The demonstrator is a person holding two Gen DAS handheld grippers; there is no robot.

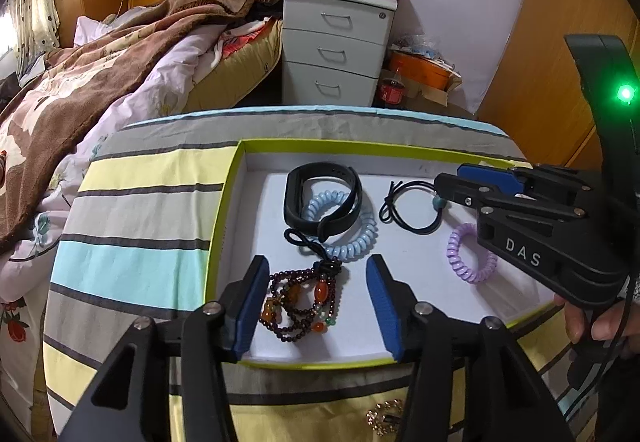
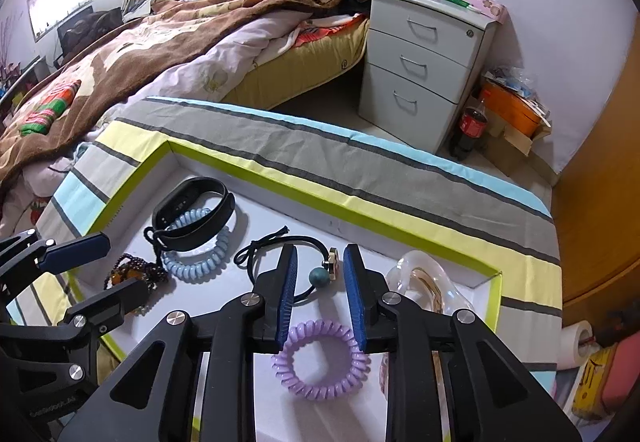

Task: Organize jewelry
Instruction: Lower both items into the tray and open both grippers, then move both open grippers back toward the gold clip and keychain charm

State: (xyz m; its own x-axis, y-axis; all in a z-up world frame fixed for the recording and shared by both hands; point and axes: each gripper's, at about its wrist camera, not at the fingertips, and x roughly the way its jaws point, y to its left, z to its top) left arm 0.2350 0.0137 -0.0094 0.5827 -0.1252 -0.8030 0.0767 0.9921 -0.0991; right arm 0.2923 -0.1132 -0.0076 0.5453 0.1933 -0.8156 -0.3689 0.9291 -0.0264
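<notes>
Jewelry: lay loose in the shallow white cardboard tray with the lime-green rim [image 1: 224, 226], ahead of and beneath both claws.

At the left gripper [image 1: 318, 270]: hung released, jaws wide, straddling the dark red bead bracelet with orange stones [image 1: 304, 302]. Looked knotted to a black cord running forward of the claw, under the pale blue spiral hair tie [image 1: 348, 234] and the black rubber fitness band [image 1: 320, 198]. Risked dragging those two along, or snagging the strand, on any straight lift.

At the right gripper [image 2: 322, 262]: unclenched too, gap narrower, holding nothing. Framed the teal bead and gold charm of the thin black elastic hair tie [image 2: 280, 242]; sat above the lilac spiral hair tie [image 2: 320, 358], just behind the pads. Could have pinched the charm alone and let the elastic slip, or bumped the clear glassy bangle [image 2: 424, 282] close beside its right finger.

Stood near each other as well; could have collided over the tray.
</notes>
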